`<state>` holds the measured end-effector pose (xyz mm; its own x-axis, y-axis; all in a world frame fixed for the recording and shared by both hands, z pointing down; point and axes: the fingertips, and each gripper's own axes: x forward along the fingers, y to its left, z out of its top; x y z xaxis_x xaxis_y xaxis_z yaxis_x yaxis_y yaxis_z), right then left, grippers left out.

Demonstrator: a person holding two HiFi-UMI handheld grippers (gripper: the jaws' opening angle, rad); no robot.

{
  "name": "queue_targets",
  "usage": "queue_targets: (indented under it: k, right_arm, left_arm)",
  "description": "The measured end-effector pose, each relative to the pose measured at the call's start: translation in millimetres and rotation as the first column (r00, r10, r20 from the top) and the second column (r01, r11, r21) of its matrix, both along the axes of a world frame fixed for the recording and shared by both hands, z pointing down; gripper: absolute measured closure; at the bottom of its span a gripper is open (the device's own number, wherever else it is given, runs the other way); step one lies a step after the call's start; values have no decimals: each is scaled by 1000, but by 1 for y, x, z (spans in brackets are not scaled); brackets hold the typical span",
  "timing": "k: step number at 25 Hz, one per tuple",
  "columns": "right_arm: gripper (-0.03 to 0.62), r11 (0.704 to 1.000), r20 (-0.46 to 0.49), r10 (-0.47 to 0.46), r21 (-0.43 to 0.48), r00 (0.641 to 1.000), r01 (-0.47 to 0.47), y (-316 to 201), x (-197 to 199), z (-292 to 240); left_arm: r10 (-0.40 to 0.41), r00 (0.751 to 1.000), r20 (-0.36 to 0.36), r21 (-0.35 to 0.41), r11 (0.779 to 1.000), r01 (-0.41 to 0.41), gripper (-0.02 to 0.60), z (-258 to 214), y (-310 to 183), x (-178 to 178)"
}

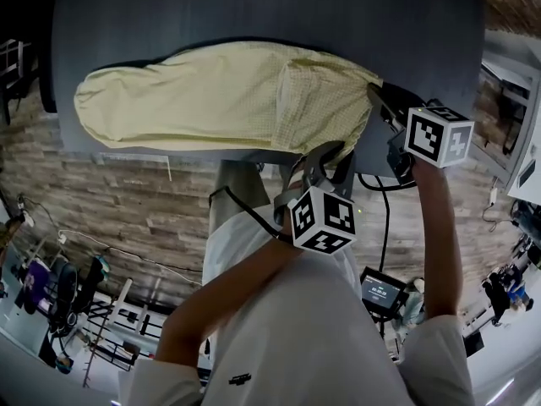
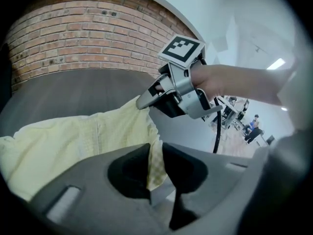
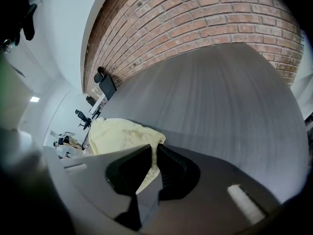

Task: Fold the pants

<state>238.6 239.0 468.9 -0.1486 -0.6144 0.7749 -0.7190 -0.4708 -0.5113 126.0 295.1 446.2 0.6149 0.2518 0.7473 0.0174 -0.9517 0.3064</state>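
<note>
Pale yellow pants (image 1: 211, 96) lie stretched across the dark grey table (image 1: 254, 15), with the waist end at the right. My left gripper (image 1: 325, 152) is at the near edge of the waist, shut on a fold of the yellow cloth (image 2: 155, 165) that hangs between its jaws. My right gripper (image 1: 378, 94) holds the far right corner of the waist. In its own view a strip of the pants (image 3: 122, 136) runs up between the closed jaws (image 3: 153, 163). The left gripper view also shows the right gripper (image 2: 144, 101) pinching the lifted corner.
The table's near edge (image 1: 169, 152) runs just under the pants, with wood-plank floor below it. A brick wall (image 3: 205, 18) stands behind the table. A black cable (image 1: 385, 218) and a small screen device (image 1: 380, 293) hang near my body. Office chairs (image 3: 105, 84) stand far off.
</note>
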Motion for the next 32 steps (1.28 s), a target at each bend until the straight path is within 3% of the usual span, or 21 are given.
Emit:
queue_targets:
  k: [11,20,32]
  right_arm:
    - [554,994,-9,37,102,999,-36,-32,-20,-50]
    - [554,981,-34,-61,182,998,66,-101,-60,-88]
    - [551,973,-34,-168,157,985,171,-194,-126,-78]
  left_arm:
    - [-68,996,-61,-1,998,68,511,-40,-42,-28]
    - [-189,977,-96,-2,982,190,511,-63,-101,-65]
    - [-349,937,-31,0,937,349,511,-42,-184,-127]
